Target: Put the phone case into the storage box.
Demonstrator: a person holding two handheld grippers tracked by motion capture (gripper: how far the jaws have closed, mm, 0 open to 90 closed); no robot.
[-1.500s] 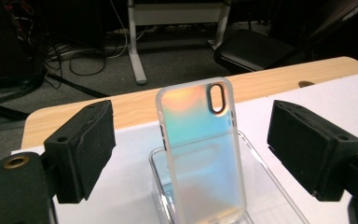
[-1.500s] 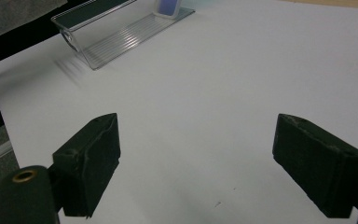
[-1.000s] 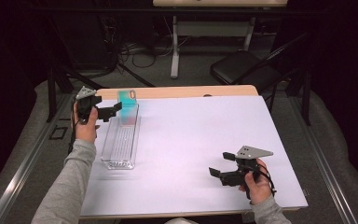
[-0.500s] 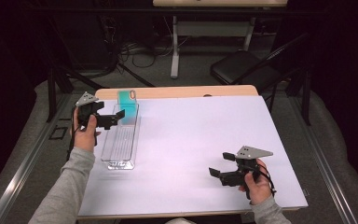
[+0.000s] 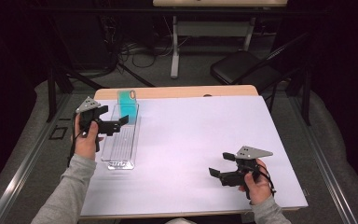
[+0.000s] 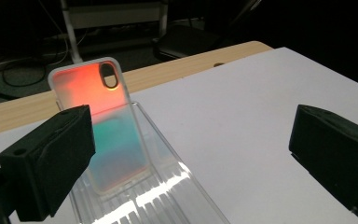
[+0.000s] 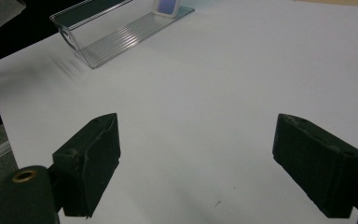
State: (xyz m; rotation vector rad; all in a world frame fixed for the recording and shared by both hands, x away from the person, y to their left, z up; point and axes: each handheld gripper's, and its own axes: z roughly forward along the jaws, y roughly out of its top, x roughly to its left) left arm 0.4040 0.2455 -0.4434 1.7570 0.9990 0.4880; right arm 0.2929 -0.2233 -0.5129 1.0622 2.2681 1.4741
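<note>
- While no brand, label or writing can be read on any thing, the colours are clear: the phone case looks teal from the high view, and orange above with teal below from the left claw view.
- Nearest the person, the right claw (image 5: pixel 220 172) hovers low over the front right part of the worktop (image 5: pixel 205 140), its jaws spread wide with nothing between them.
- The worktop is covered with a plain white sheet; a strip of bare wood shows along its far edge.
- Further on, at the left side, the left claw (image 5: pixel 121 122) is held over one long clear plastic rack (image 5: pixel 119 148) with ribbed slots; its jaws are wide apart and hold nothing.
- One phone case (image 6: pixel 103 122) stands upright in the far end of the rack, just beyond the left claw and not touching it.
- Counted: two claws, one rack, one phone case.
- Behind the worktop the room is dark, with grey floor, one black folding chair (image 5: pixel 242 70), loose cables and the legs of another table.
</note>
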